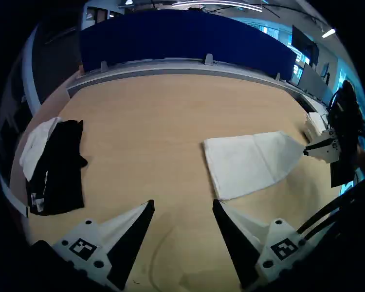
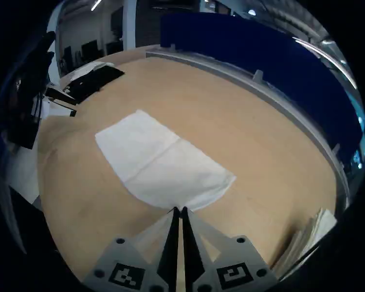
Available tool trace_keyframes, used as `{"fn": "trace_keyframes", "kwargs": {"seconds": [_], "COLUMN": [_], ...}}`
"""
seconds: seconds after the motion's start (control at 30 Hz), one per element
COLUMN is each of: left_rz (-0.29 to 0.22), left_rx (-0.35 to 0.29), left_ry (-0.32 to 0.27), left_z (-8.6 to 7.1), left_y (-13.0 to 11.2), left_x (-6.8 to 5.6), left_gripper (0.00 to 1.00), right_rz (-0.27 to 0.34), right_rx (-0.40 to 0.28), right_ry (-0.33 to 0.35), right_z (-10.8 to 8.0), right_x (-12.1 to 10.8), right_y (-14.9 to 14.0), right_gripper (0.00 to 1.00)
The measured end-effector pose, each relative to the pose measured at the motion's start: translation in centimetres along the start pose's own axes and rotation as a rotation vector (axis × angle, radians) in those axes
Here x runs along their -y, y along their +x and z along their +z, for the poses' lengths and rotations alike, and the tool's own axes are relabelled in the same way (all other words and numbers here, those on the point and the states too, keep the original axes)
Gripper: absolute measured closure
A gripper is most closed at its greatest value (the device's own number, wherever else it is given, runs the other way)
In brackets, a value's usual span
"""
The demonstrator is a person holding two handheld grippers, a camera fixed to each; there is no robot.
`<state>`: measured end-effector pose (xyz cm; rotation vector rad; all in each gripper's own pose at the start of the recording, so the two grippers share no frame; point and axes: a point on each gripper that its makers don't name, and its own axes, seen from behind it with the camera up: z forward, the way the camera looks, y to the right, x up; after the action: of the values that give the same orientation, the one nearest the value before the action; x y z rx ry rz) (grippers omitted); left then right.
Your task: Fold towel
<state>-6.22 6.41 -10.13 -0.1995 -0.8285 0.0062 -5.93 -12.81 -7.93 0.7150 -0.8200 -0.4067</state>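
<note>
Underneath all, a wooden table point(image 1: 173, 112), backed by a blue divider point(image 1: 182, 39). Flat on the wood, a white towel point(image 2: 158, 165) with a crease across its middle, at the right of the left gripper view. At the table's left edge in that view, a pile point(image 1: 56, 165) of black and white cloth, overlapped and hard to sort out. Low at the right in the right gripper view, a stack point(image 2: 304, 238) of pale folded cloth, cut off by the rim. At the towel's near corner, the right gripper point(image 2: 179, 210), jaws together and clamped on it. Above bare wood, the left gripper point(image 1: 182, 202), jaws wide apart, touching nothing. On the finger bases, square black-and-white markers point(image 1: 82, 248).
</note>
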Motion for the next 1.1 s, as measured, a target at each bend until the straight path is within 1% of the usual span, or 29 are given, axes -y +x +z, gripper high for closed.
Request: {"fn": "trace_keyframes", "kwargs": {"seconds": [0.3, 0.4, 0.6, 0.7, 0.83, 1.0, 1.1], "left_rz": [-0.021, -0.022, -0.021, -0.013, -0.004, -0.009, -0.019], "left_rx": [-0.014, -0.019, -0.027, -0.03, -0.035, -0.044, -0.049], "left_ry": [0.004, 0.002, 0.001, 0.005, 0.019, 0.033, 0.042], "left_z": [-0.9, -1.2, -1.8, -2.2, -2.8, -3.8, -4.5], "left_y": [0.1, 0.3, 0.5, 0.5, 0.4, 0.2, 0.1], "left_x": [0.5, 0.5, 0.4, 0.6, 1.0, 1.5, 1.9], "left_gripper": [0.11, 0.11, 0.11, 0.11, 0.11, 0.11, 0.11], "right_rz": [-0.088, -0.106, -0.139, -0.159, -0.197, -0.247, -0.272], "right_rx": [-0.06, -0.066, -0.053, -0.049, -0.045, -0.038, -0.034], "right_ry": [0.002, 0.004, 0.012, 0.025, 0.048, 0.089, 0.114], "right_z": [-1.3, -1.5, -1.2, -0.8, 0.2, 2.2, 3.7], "right_x": [1.2, 1.5, 2.2, 2.9, 4.3, 6.8, 8.4], "right_y": [5.9, 6.8, 7.4, 8.0, 9.2, 10.7, 11.5], "right_gripper": [0.95, 0.95, 0.95, 0.95, 0.95, 0.95, 0.95]}}
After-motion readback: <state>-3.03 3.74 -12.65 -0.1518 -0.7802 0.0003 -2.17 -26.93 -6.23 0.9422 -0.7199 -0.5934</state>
